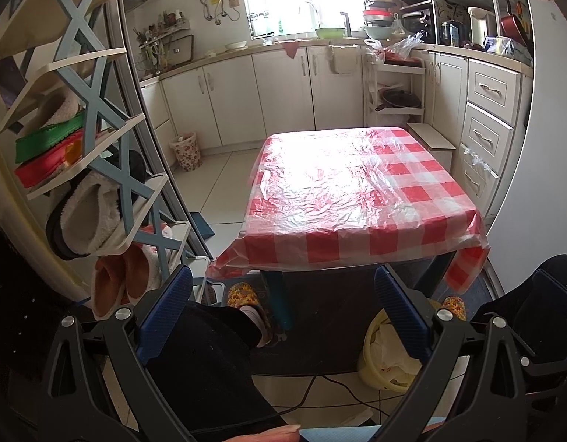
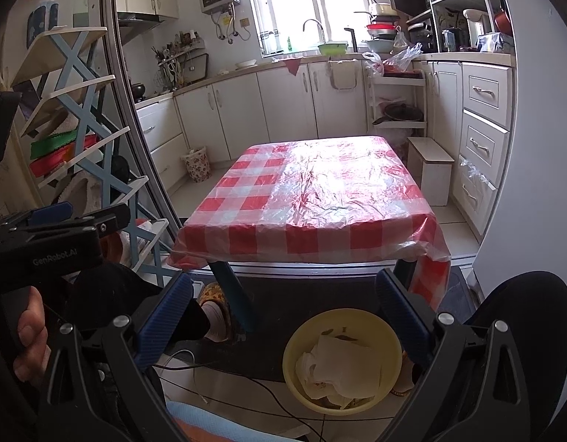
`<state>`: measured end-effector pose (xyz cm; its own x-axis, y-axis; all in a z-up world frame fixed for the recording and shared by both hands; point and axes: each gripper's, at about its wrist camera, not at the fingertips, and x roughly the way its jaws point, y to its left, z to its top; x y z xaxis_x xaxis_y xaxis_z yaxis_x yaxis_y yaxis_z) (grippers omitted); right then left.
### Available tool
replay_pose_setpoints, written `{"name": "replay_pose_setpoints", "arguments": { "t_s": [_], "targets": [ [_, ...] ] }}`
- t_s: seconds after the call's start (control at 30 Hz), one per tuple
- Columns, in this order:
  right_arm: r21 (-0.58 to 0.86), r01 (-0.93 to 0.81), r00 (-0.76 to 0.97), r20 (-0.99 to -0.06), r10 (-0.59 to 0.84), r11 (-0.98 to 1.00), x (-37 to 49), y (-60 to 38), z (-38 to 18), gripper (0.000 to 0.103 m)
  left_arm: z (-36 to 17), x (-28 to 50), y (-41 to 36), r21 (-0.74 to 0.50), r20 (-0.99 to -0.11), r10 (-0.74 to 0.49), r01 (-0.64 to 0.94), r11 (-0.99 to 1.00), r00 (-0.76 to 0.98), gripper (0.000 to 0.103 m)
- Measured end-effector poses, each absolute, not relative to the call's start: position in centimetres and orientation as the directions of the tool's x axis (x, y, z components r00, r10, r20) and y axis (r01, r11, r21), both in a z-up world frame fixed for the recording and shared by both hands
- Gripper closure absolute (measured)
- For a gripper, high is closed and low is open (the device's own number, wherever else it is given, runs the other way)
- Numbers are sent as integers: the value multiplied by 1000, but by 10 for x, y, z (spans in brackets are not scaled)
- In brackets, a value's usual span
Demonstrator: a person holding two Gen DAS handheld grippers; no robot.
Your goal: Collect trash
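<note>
Yellow bin [image 2: 341,361] on the floor at the near end of the table, holding crumpled white paper [image 2: 338,366]; in the left wrist view it shows only partly behind a blue finger pad [image 1: 405,316].

Right gripper [image 2: 283,316] hovers over the bin, fingers spread wide, nothing between them. Left gripper [image 1: 283,313] likewise spread and empty, above a dark trouser leg [image 1: 210,353] and a patterned slipper [image 1: 243,294].

Blue table leg [image 2: 233,294] stands just left of the bin. Black cables [image 2: 246,386] trail across the tiles beside it.

Checked tablecloth [image 2: 313,199] under clear plastic, top bare. Shoe rack [image 1: 92,140] crowds the left side; white drawers [image 2: 482,136] the right. Floral wastebasket [image 2: 198,164] far back by the cabinets.
</note>
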<state>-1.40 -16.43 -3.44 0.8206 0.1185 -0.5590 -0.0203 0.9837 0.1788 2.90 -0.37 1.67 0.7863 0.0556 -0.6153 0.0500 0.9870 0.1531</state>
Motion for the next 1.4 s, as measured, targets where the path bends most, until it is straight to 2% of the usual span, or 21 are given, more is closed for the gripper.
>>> {"name": "replay_pose_setpoints", "arguments": {
  "t_s": [0.73, 0.93, 1.2, 1.4],
  "targets": [
    [184, -17, 814, -568, 121, 983, -13, -165, -37, 7, 15, 33, -1, 143, -634, 52, 50, 988, 772, 8],
    [187, -16, 813, -570, 122, 982, -13, -165, -37, 7, 7, 36, 8, 40, -677, -33, 81, 996, 735, 8],
    [187, -16, 812, -571, 122, 982, -13, -165, -38, 7, 16, 23, 4, 90, -590, 7, 57, 994, 807, 8],
    [185, -20, 812, -571, 124, 983, -13, -163, -39, 7, 20, 21, -1, 124, -567, 34, 45, 991, 823, 8]
  ]
}}
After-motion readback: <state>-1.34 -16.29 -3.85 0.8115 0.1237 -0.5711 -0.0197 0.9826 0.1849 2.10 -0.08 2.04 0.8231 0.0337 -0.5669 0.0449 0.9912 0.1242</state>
